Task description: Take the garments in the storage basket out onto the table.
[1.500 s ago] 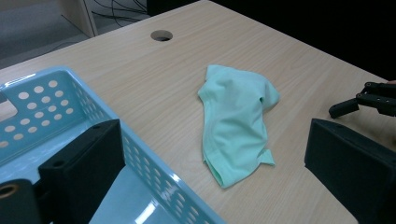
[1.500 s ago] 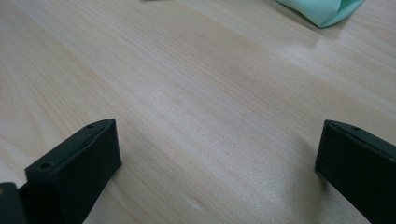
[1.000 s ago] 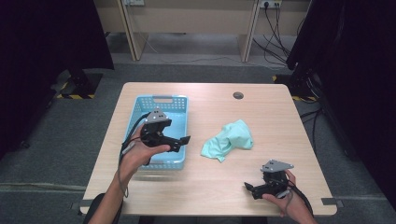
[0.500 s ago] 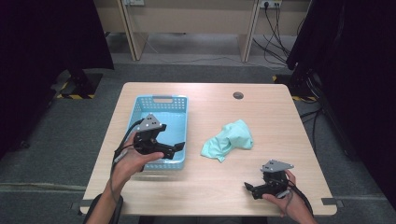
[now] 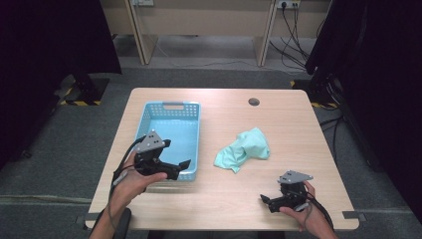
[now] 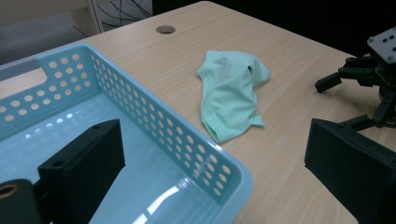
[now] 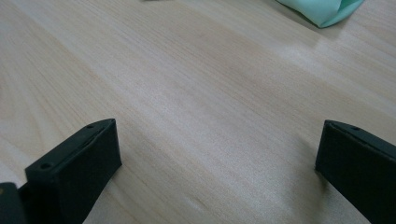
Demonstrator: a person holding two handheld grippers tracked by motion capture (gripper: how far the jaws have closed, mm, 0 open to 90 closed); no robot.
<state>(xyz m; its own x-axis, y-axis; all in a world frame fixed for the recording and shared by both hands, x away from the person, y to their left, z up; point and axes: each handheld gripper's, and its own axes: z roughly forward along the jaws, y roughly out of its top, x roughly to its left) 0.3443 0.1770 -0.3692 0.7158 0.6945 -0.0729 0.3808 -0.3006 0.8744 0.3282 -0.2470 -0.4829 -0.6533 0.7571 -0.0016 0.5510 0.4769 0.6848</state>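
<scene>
both grippers stand with jaws wide apart and nothing between them. left gripper hangs over the near right corner of the light blue basket, held in the person's left hand; right gripper sits low at the near right edge of the tabletop, pointing left, in the right hand.

the high view takes in the whole wooden tabletop, with the basket on its left half, a mint green cloth right of centre and a round cable hole near the far edge. from there the cloth lies well apart from both grippers, between the basket and the right gripper, just beside neither.

the left gripper view adds what the high view cannot give: the basket's perforated wall up close, its glossy bare floor, one jaw over the inside and the other outside over the wood. it also shows the cloth beyond the basket's rim and the right gripper farther off.

the right gripper view looks along bare wood grain between its two jaws, with a corner of the cloth at the top edge.

the cloth is a soft crumpled heap, folded over itself, wider at the far end and tapering to a loose near corner, lying flat on the wood.
</scene>
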